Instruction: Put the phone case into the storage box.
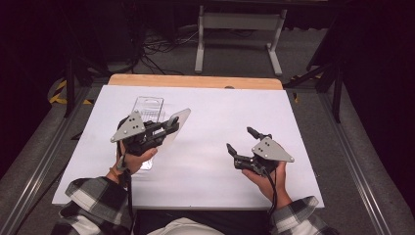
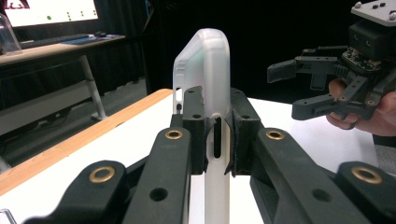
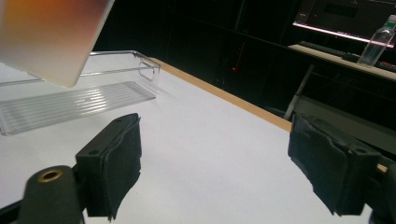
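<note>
a white table top (image 1: 205, 147) covers most of the high view, with a strip of bare wood along its far edge and grey floor around it. on the left half of it lies a clear plastic tray (image 1: 147, 108), ribbed on its floor and open on top; in the right gripper view the same tray (image 3: 79, 95) sits flat on the white surface with a handle cut-out in its end wall

the left gripper (image 1: 169, 125) is held above the table just in front of the tray, a grey three-cornered plate on top of it and the person's hand wrapped around its body. its jaws are pressed together on a frosted, see-through phone case (image 1: 177, 123), which sticks out past the fingertips toward the middle of the table, lifted clear of the surface. in the left gripper view the case (image 2: 205, 70) stands on edge between the two black pads, which clamp its lower part from both sides, its rounded corner rising above them and a slot in its edge showing in the pinch. a corner of the case (image 3: 51, 37) hangs in the upper left of the right gripper view, above the tray

the right gripper (image 1: 242, 140) is well apart on the right side of the table, held low over the white surface in the other hand. its jaws are spread wide, with nothing between the pads (image 3: 114, 168) but bare table
</note>
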The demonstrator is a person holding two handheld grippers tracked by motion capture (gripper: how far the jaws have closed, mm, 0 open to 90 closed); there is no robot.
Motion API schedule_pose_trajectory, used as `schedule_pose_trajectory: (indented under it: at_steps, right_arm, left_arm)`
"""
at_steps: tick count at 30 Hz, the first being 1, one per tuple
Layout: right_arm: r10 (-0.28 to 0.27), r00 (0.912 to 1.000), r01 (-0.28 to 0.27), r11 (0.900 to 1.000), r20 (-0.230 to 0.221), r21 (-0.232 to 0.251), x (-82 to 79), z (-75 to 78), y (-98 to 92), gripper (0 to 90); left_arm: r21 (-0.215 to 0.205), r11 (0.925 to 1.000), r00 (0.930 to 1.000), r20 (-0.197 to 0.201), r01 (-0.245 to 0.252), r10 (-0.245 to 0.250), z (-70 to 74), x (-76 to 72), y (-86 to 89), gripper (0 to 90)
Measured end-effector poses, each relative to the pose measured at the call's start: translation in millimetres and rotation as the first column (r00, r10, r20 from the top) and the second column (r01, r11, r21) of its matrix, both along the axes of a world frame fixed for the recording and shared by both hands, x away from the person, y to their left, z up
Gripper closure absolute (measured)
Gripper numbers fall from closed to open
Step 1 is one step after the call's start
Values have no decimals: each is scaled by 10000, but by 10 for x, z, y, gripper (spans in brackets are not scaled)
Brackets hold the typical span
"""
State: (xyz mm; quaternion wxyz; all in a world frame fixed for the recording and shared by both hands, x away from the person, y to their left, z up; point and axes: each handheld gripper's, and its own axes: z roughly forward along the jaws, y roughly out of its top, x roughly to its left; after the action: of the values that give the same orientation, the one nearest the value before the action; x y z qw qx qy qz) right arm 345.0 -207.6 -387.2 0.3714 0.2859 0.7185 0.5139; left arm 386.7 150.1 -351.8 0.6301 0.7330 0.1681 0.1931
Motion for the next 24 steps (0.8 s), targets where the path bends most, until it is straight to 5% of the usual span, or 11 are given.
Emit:
schedule_pose_trajectory:
  at_steps: [24]
  right_arm:
    - [124,9999,-121,9995,95,-308,-110,-121,-102,98]
  left_arm:
    - [168,9999,10000,35,-2,1,31,0,50,807]
